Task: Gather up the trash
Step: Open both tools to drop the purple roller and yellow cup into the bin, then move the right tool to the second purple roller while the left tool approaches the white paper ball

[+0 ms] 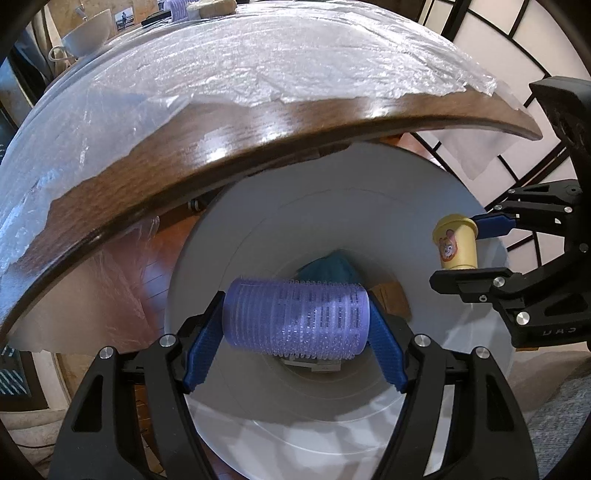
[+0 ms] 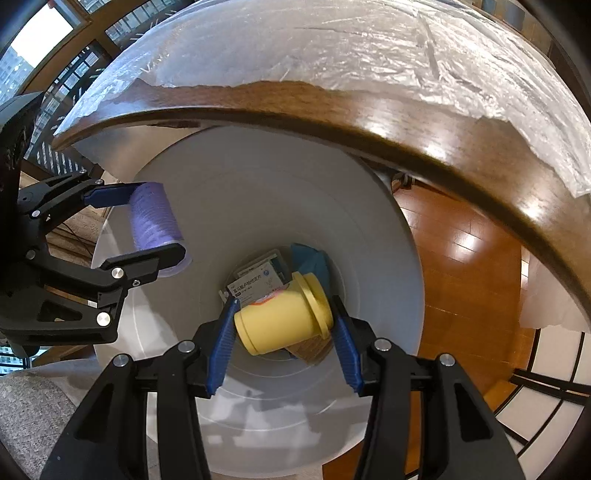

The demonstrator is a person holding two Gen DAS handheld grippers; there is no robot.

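My left gripper point(image 1: 295, 325) is shut on a purple hair roller point(image 1: 295, 317) and holds it over the mouth of a white trash bin point(image 1: 424, 192). My right gripper point(image 2: 282, 321) is shut on a small yellow cup with a cartoon face point(image 2: 280, 317), also above the bin point(image 2: 369, 206). Each gripper shows in the other's view: the right one with the cup point(image 1: 456, 242) at the right, the left one with the roller point(image 2: 153, 218) at the left. Inside the bin lie a medicine box point(image 2: 255, 280), a teal item point(image 2: 310, 258) and a brown item point(image 2: 314, 347).
A round wooden table point(image 1: 221, 140) covered with clear plastic film point(image 1: 258, 62) overhangs the bin's far side. A white bowl point(image 1: 88, 33) and other items stand at its far edge. Wood floor point(image 2: 461, 266) lies right of the bin, and grey carpet point(image 2: 29, 413) left.
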